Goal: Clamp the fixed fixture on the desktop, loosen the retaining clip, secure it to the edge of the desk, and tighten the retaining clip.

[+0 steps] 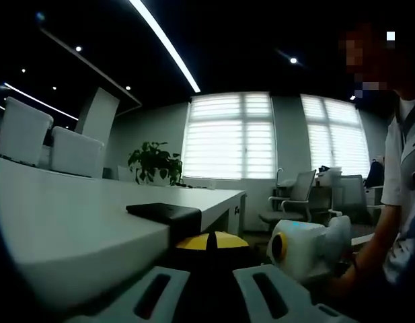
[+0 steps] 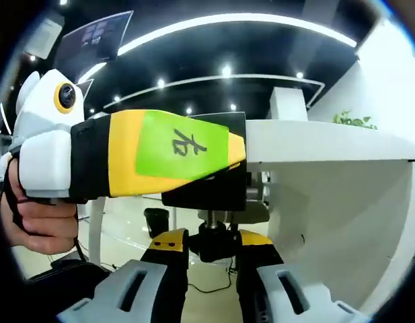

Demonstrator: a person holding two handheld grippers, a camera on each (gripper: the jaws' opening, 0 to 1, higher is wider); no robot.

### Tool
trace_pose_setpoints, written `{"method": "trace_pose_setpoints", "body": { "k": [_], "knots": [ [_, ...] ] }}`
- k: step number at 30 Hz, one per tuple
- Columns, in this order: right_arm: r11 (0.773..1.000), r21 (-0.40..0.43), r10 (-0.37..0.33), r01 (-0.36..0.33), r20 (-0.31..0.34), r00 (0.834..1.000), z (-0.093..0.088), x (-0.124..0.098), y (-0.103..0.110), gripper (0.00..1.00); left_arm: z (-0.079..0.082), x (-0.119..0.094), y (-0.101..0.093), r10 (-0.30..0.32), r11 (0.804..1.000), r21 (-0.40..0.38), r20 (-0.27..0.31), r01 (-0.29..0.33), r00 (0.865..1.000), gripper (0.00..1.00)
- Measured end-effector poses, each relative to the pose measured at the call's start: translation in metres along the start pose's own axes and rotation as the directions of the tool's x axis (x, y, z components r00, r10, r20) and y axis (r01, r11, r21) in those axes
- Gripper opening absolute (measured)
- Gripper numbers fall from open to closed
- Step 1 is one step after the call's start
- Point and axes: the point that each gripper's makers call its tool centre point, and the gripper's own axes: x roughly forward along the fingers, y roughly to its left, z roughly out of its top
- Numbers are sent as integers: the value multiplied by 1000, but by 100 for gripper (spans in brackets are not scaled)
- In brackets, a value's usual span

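A: Your desk is plain white, and the clamp on its edge looks black, though that view's pretty dim.

B: Yep. Your left gripper is yellow and black, with a bright green patch carrying a dark handwritten mark, and a white rear end. Your right gripper has yellow-and-black tips on pale grey jaws. The plant is green.
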Motion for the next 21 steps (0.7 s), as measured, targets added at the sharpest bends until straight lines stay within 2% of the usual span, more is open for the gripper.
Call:
{"method": "trace_pose_setpoints", "body": {
  "k": [3,7,10,12,14,16,20,21],
  "knots": [
    [997,15,71,-72,29,997,1,1,1,25,0,0,-1,-2,1000,-1,1,2,1000,1],
    [978,-1,208,-209,47,977,1,2,5,24,1,-1,-1,-1,1000,0,-2,1,1000,1],
    [949,-5,315,-315,54,947,1,1,8,24,1,-1,2,-1,1000,-3,0,1,1000,1],
    [920,6,391,-392,60,918,1,0,10,24,1,-1,3,-1,1000,-4,2,1,1000,1],
    [881,2,471,-472,60,880,0,0,11,24,1,-1,3,0,1000,-6,3,1,1000,1],
    [862,-35,507,-505,55,860,1,-1,13,23,1,-1,5,1,1000,-5,3,-1,1000,1],
    [855,-35,519,-518,53,853,1,-3,14,24,2,-1,6,-4,1000,-25,14,4,1000,1],
    [862,-33,507,-506,49,861,1,-3,13,24,2,0,6,-4,1000,-25,15,4,1000,1]
  ]
}}
